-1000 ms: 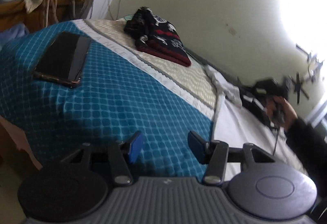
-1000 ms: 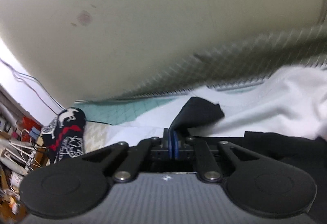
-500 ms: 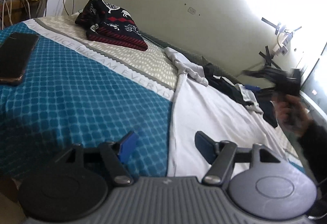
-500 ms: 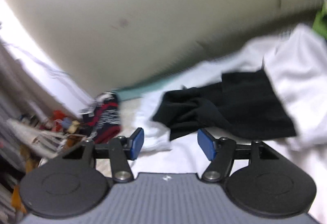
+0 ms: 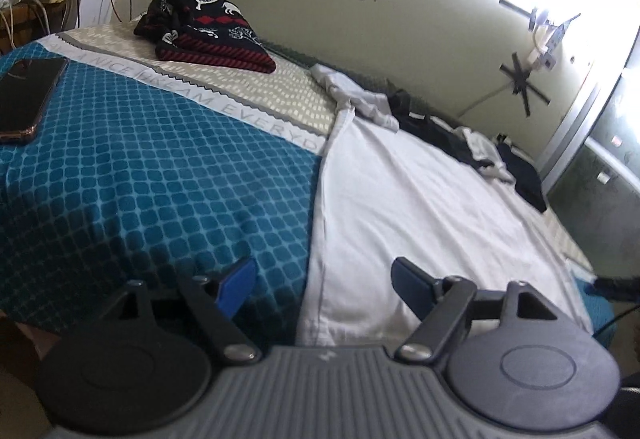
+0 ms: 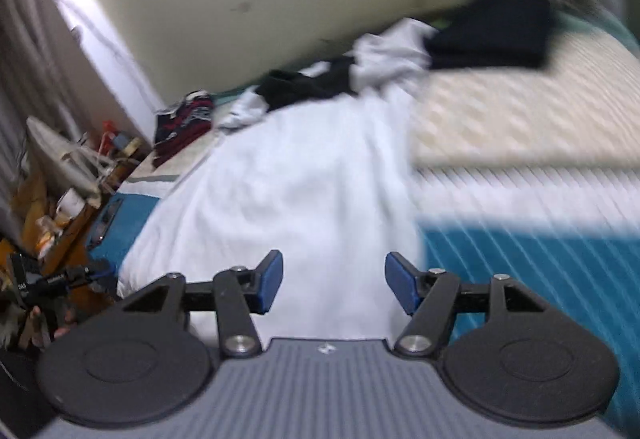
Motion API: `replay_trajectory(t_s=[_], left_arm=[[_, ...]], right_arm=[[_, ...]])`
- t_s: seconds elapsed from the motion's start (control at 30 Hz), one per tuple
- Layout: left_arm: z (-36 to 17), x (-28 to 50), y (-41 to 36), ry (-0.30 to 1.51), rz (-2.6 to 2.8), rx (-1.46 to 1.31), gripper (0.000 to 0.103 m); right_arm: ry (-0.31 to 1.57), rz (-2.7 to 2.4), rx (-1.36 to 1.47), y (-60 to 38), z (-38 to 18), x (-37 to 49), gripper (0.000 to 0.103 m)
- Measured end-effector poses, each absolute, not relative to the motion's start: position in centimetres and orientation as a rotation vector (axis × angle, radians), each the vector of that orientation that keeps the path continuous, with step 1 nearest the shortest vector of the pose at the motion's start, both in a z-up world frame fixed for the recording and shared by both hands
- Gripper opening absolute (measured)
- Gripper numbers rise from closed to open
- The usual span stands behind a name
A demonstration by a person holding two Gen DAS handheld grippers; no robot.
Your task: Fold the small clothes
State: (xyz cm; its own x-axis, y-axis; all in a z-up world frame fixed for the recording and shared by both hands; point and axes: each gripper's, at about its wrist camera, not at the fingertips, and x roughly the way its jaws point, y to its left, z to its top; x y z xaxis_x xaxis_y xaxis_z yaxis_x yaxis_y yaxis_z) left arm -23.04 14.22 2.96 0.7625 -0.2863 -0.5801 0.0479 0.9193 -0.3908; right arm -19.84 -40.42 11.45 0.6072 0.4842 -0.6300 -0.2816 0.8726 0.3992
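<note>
White cloth: a wide white cotton garment (image 5: 400,199) lies spread flat down the middle of the bed, its near hem right under my two claws.
Bedcover: a teal quilted blanket with a rounded-square pattern (image 5: 140,179) shows on both sides of the white cloth.
Left claw: my left gripper (image 5: 320,285) hangs over the line where the white cloth meets the teal blanket; its blue pads are parted and spreading wider, with nothing between them.
Right claw: my right gripper (image 6: 334,281) hovers over the near part of the white cloth, blue pads apart and gripping nothing; this view is smeared by motion.
Unfolded pile: a heap of crumpled black and white small clothes (image 5: 452,135) lies along the wall at the far end of the white cloth.
Folded items: a folded dark knit piece with red stripes and white figures (image 5: 204,31) rests on the beige dotted band near the wall; a folded black garment (image 6: 496,35) sits at the far right corner.
Phone: a black smartphone (image 5: 28,99) lies flat on the teal blanket, well apart from the clothes.
</note>
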Motion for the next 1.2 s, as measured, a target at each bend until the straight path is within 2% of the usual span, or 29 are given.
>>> replay_trajectory(t_s=[0.1, 0.13, 0.17, 0.2, 0.23, 0.27, 0.3, 0.37, 0.4, 0.43, 0.6, 0.73, 0.93, 1.0, 1.03, 1.07, 1.1, 1.13, 1.17, 1.2], left_arm=[[3.4, -22.6, 13.1, 0.734, -0.155, -0.307, 0.063], [3.6, -22.5, 12.6, 0.749, -0.145, -0.277, 0.051], [3.7, -22.4, 12.0, 0.76, -0.141, -0.252, 0.034], [3.7, -22.3, 11.5, 0.767, -0.141, -0.235, 0.026], [3.6, -22.2, 11.1, 0.777, -0.141, -0.216, 0.009], [3.7, -22.2, 10.6, 0.778, -0.118, -0.189, 0.004], [3.8, -22.3, 10.3, 0.78, -0.112, -0.167, 0.004], [4.4, -22.8, 10.5, 0.768, -0.148, -0.199, 0.004], [5.0, -23.1, 10.9, 0.755, -0.163, -0.23, 0.004], [5.6, -23.3, 11.2, 0.741, -0.162, -0.251, 0.004], [8.0, -23.2, 14.6, 0.673, -0.199, -0.471, 0.004], [9.4, -20.0, 16.4, 0.645, -0.222, -0.612, 0.004], [11.8, -8.6, 16.4, 0.654, -0.194, -0.649, 0.005], [12.4, -3.7, 15.7, 0.653, -0.16, -0.63, 0.007], [12.6, -1.5, 15.1, 0.661, -0.128, -0.599, 0.018], [12.5, 0.0, 14.7, 0.68, -0.085, -0.577, 0.034], [12.3, 0.6, 14.4, 0.695, -0.053, -0.575, 0.038], [12.0, 0.6, 14.4, 0.698, -0.059, -0.575, 0.04], [11.7, 0.2, 14.3, 0.696, -0.088, -0.557, 0.048], [11.3, -0.3, 14.2, 0.692, -0.103, -0.52, 0.055]], right_arm=[[0.828, 0.416, 0.279, -41.5, 9.8, -22.6, 0.059], [0.842, 0.414, 0.27, -41.6, 9.3, -23.1, 0.058], [0.833, 0.427, 0.277, -41.8, 9.1, -23.7, 0.058], [0.837, 0.449, 0.293, -42.0, 8.9, -24.1, 0.057], [0.843, 0.462, 0.299, -42.0, 8.8, -24.5, 0.056], [0.843, 0.465, 0.291, -42.0, 8.6, -24.8, 0.053], [0.856, 0.469, 0.287, -41.8, 8.5, -24.8, 0.048], [0.898, 0.49, 0.283, -41.7, 8.0, -24.7, 0.023], [0.912, 0.489, 0.268, -41.4, 7.6, -24.6, 0.017], [0.919, 0.488, 0.257, -41.2, 7.2, -24.5, 0.004], [0.838, 0.576, 0.312, -41.8, 9.0, -23.6, 0.002], [0.719, 0.584, 0.425, -43.8, 12.3, -20.8, 0.002], [0.621, 0.504, 0.474, -44.4, 15.6, -10.8, 0.002], [0.608, 0.448, 0.457, -43.1, 15.9, -6.3, 0.002], [0.594, 0.409, 0.434, -42.2, 15.8, -4.3, 0.003], [0.579, 0.359, 0.395, -41.2, 15.5, -2.5, 0.007], [0.583, 0.317, 0.362, -40.6, 15.1, -1.2, 0.019], [0.613, 0.276, 0.345, -40.1, 14.6, -0.3, 0.054], [0.637, 0.261, 0.337, -39.9, 14.2, -0.2, 0.073], [0.638, 0.294, 0.336, -40.0, 13.8, -0.7, 0.073]])
